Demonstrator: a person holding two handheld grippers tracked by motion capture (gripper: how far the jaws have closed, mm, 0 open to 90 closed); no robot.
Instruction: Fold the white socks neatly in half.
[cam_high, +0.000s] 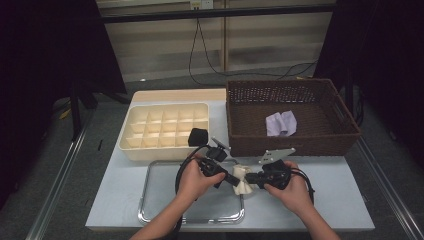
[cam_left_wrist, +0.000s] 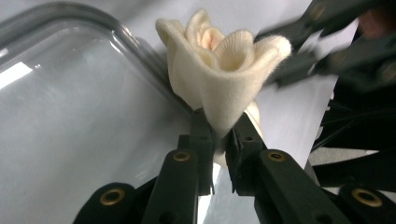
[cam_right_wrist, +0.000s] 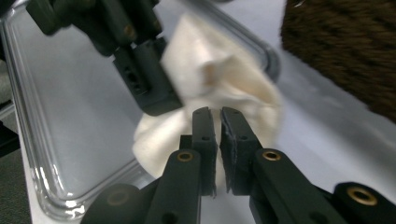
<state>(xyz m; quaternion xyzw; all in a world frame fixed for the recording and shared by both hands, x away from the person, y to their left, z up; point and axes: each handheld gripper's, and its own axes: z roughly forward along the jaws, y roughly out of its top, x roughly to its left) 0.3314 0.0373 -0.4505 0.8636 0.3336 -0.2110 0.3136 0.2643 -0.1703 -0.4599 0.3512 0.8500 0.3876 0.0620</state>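
White table (cam_high: 330, 200): metal tray (cam_high: 165, 212), compartment box (cam_high: 165, 131), wicker basket (cam_high: 292, 117).

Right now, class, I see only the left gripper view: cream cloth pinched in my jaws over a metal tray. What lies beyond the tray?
Observer: Behind the tray stands a cream divided box, with a black item in its near right corner compartment.
Operator: And to the right?
Observer: A brown wicker basket holds a pale lilac cloth.
Operator: Does the right gripper grip my cloth?
Observer: Yes. The right gripper is shut on the cream cloth, opposite the left gripper.
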